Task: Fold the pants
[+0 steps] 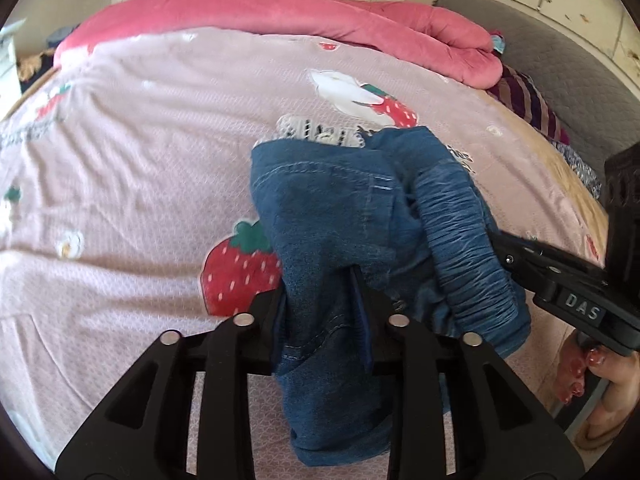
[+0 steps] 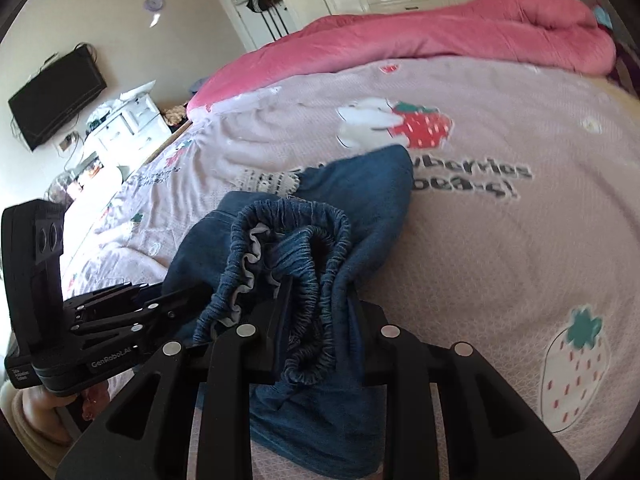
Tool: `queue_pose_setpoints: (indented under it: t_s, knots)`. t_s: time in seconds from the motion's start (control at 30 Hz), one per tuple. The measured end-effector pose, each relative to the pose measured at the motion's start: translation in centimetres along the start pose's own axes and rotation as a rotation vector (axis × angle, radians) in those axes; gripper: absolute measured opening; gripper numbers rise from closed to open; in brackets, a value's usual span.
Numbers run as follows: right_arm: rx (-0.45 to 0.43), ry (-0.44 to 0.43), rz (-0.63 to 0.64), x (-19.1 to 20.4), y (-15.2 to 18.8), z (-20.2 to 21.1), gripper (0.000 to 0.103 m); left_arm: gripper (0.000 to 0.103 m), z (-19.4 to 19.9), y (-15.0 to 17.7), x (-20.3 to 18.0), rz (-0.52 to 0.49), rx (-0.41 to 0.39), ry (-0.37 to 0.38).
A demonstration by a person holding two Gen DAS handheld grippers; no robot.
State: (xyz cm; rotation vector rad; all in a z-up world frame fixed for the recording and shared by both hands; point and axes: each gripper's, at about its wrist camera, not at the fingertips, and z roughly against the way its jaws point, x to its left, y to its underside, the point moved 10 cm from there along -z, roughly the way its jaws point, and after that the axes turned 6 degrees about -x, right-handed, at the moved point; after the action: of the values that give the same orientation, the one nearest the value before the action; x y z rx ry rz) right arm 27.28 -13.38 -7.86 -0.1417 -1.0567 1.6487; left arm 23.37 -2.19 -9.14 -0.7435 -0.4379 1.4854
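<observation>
Pants (image 1: 332,216) bunched between both tools

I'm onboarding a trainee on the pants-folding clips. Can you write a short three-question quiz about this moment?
1. True or false: the blue denim pants lie flat and untouched on the pink strawberry bedspread.
2. Which part of the pants sits in the right gripper? A) a leg hem B) the elastic waistband C) a pocket flap
3. Fill in: the left gripper has ______ fabric between its fingers.

Key:
1. False; both grippers hold them bunched.
2. B
3. Denim
</observation>
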Motion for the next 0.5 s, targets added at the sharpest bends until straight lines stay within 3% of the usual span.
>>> queue_pose_setpoints:
  t_s: [0.2, 0.5]
  knots:
    - [0.016, 0.005, -0.051, -1.6, 0.9, -0.2, 0.042, 0.041, -0.3, 1.0, 0.7, 0.016, 0.014, -0.013]
    - [0.010, 0.037, -0.058, -1.9, 1.1, 0.3, 0.060, 0.048, 0.0, 1.1, 0.9, 0.015, 0.003, -0.032]
